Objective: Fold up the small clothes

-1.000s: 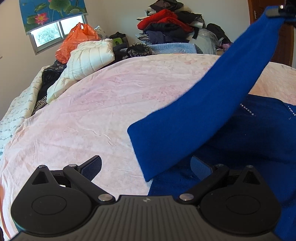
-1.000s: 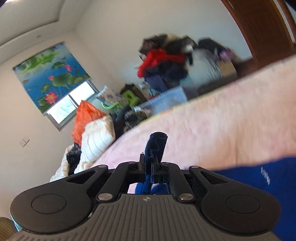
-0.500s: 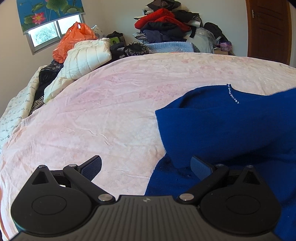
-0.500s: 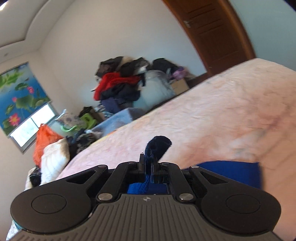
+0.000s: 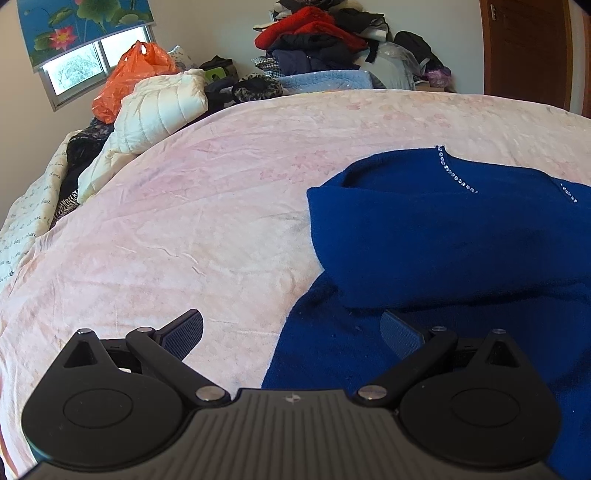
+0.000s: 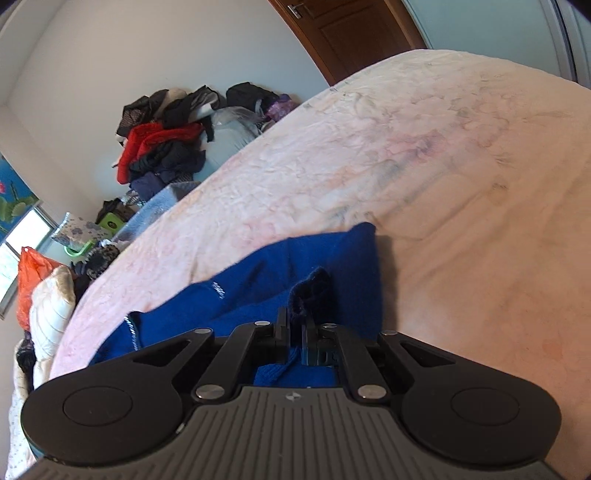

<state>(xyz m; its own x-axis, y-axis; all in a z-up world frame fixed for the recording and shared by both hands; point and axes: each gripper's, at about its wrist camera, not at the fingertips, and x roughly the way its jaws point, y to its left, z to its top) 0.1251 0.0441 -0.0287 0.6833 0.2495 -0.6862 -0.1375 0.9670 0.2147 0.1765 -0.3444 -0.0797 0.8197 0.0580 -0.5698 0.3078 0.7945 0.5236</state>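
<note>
Left wrist view: blue sweater (image 5: 443,236) on the right half of a pink bedspread (image 5: 207,206), spread flat, deep royal blue, fleecy knit. One sleeve folded across the body, its cuff end pointing left, edge squared off. Line of small rhinestones (image 5: 456,177) along the neckline at the far side. Left gripper (image 5: 291,328) low over the near hem, fingers wide apart, nothing between them; left finger (image 5: 183,332) above bare bedspread, right finger (image 5: 400,330) over blue fabric. Contact with the cloth not clear.

Far left: white quilted jacket (image 5: 159,107), orange plastic bag (image 5: 135,70), window (image 5: 92,62) under a lotus-print blind (image 5: 81,26). Far centre: heap of clothes (image 5: 317,37), red and dark. Far right: brown door (image 5: 528,48).

Right wrist view: right gripper (image 6: 295,332) closed tight on a dark blue bunch of the sweater (image 6: 258,280), a fold of knit sticking up past the fingertips. Grip visible only here; the other camera does not show the right gripper. Garment here seen close and crumpled, ribbed knit under the fingers, rhinestone trim faint at left. Wide bare stretch of bedspread (image 6: 461,184) to the right. Same clothes heap (image 6: 162,144) and door (image 6: 351,33) at far side, tilted.
</note>
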